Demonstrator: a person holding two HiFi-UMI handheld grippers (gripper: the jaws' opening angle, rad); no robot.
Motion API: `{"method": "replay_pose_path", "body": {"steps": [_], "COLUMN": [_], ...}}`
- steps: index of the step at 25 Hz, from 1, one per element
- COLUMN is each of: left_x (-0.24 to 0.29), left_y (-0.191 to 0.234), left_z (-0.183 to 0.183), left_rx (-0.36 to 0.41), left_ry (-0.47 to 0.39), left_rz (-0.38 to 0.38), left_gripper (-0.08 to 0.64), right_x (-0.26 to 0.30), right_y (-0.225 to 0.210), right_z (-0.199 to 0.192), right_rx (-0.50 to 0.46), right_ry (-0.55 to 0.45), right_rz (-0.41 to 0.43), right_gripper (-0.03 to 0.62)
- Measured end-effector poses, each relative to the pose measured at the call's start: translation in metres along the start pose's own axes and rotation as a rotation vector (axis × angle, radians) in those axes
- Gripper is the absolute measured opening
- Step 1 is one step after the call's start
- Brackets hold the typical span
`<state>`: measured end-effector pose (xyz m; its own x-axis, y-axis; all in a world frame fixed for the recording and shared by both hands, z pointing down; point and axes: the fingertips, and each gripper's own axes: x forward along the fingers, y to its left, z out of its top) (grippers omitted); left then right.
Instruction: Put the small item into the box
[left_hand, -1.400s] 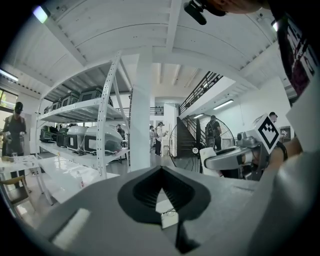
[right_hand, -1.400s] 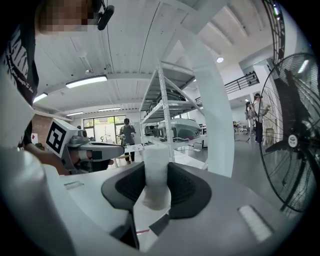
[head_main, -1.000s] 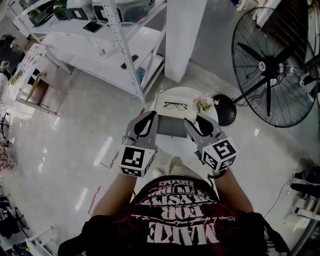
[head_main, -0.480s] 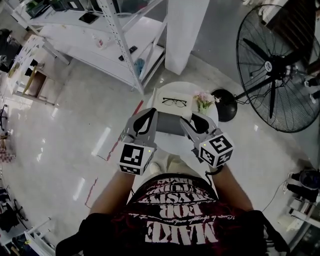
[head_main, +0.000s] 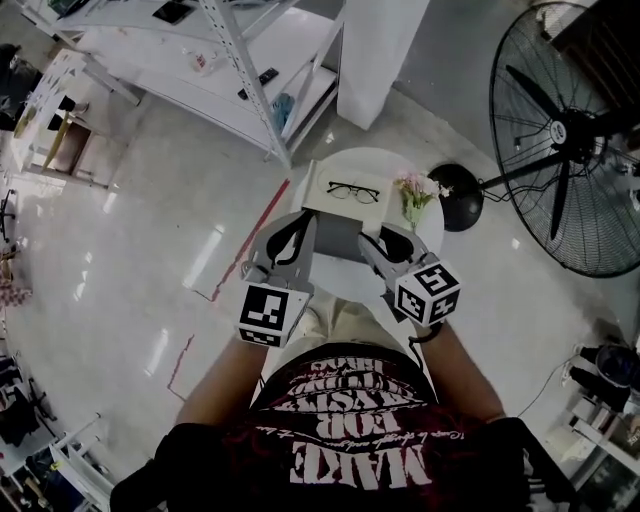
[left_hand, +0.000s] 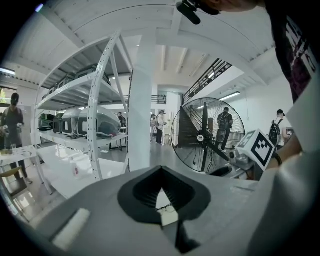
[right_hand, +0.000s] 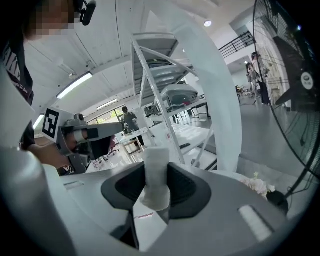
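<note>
In the right gripper view my right gripper (right_hand: 156, 172) is shut on a small white roll (right_hand: 155, 187) that stands upright between the dark pads. From the head view the right gripper (head_main: 386, 238) hangs over the near right side of a grey box (head_main: 338, 240) on a small round white table (head_main: 372, 160); the roll is hidden there. My left gripper (head_main: 299, 224) hovers at the box's left side. The left gripper view shows the left gripper (left_hand: 160, 171) shut, its tips together and nothing held.
Black-rimmed glasses (head_main: 352, 190) lie on a white panel just beyond the box. A bunch of pink flowers (head_main: 413, 189) stands at the table's right. A big floor fan (head_main: 570, 130) is to the right, a white shelf rack (head_main: 245, 60) at back left, and a white pillar (head_main: 380, 50) behind.
Both grippers hold nearly the same pose over the box. The head view has shifted, so the table and floor sit slightly higher and further right in frame.
</note>
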<state>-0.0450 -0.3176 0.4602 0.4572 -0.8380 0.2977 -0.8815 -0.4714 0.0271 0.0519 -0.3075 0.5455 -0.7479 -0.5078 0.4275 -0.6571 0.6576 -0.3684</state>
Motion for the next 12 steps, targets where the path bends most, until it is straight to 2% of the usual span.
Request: {"method": "replay_pose_path", "body": {"steps": [12], "left_x": [0.014], "left_y": [-0.001], "left_z": [-0.042], "left_rx": [-0.036], "left_ry": [0.051], "left_rz": [0.011], "left_gripper": [0.001], "right_x": [0.027], "right_y": [-0.020], "right_z": [-0.066], "right_rx": [0.070], "right_ry": [0.119], "right_rz": [0.022], "right_gripper": [0.156]}}
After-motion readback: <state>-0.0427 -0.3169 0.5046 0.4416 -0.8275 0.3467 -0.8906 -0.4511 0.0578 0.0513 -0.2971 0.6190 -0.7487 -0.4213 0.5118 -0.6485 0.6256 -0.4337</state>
